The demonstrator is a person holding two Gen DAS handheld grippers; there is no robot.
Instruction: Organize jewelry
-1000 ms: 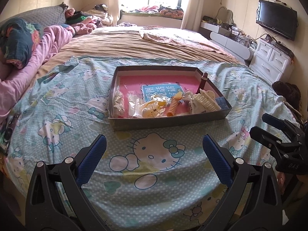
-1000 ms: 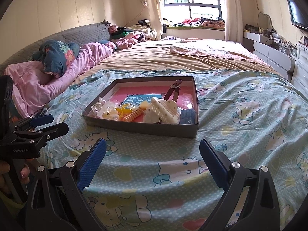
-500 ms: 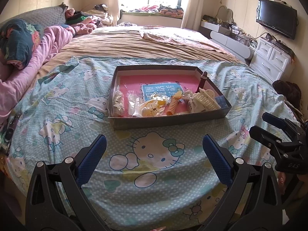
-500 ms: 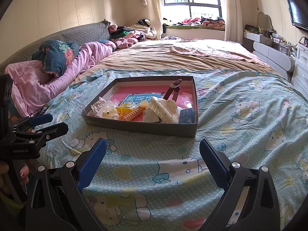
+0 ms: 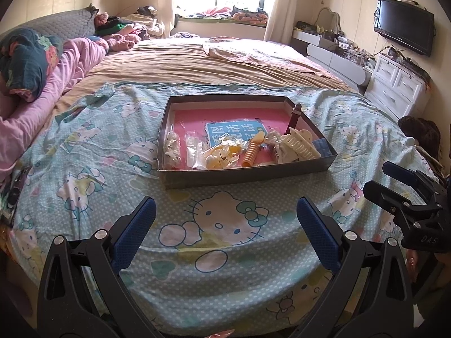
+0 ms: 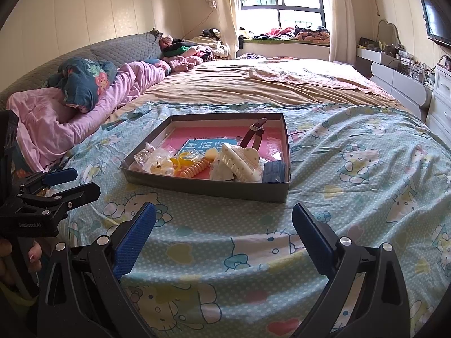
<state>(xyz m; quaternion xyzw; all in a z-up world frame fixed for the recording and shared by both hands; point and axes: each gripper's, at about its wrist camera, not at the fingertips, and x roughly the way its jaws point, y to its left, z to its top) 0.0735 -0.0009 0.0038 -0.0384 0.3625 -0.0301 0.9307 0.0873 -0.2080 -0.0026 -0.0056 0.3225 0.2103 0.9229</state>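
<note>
A shallow grey cardboard tray (image 5: 245,176) with a pink floor lay on the bed's pale-blue cartoon-cat sheet (image 5: 220,225), and all the jewelry and hair pieces sat inside it, bunched along its near wall. From the left wrist view, a clear packet of small trinkets (image 5: 172,149) lay at the left end; next came crinkled plastic bags with yellow pieces (image 5: 222,155), then an orange spiral hair tie (image 5: 251,152), then a large cream claw clip (image 5: 301,143), with a small blue textured piece (image 5: 321,145) in the right corner. A brown strap with a buckle (image 5: 294,117) leaned tilted against the right wall, its end poking above the rim. A blue printed card (image 5: 234,132) lay flat on the pink floor behind the heap.

The left claw (image 5: 225,225) hung above the sheet just short of the tray, its blue-padded fingers (image 5: 135,233) wide apart and holding nothing. The right claw (image 6: 222,231) was likewise spread wide and empty, near the tray's front wall (image 6: 208,188). Each camera caught the other claw at its frame edge, a hand (image 6: 17,256) gripping the left one's handle.

Farther back lay a tan blanket (image 5: 203,64), a pink quilt (image 5: 48,84), and a wall television (image 5: 403,25).
</note>
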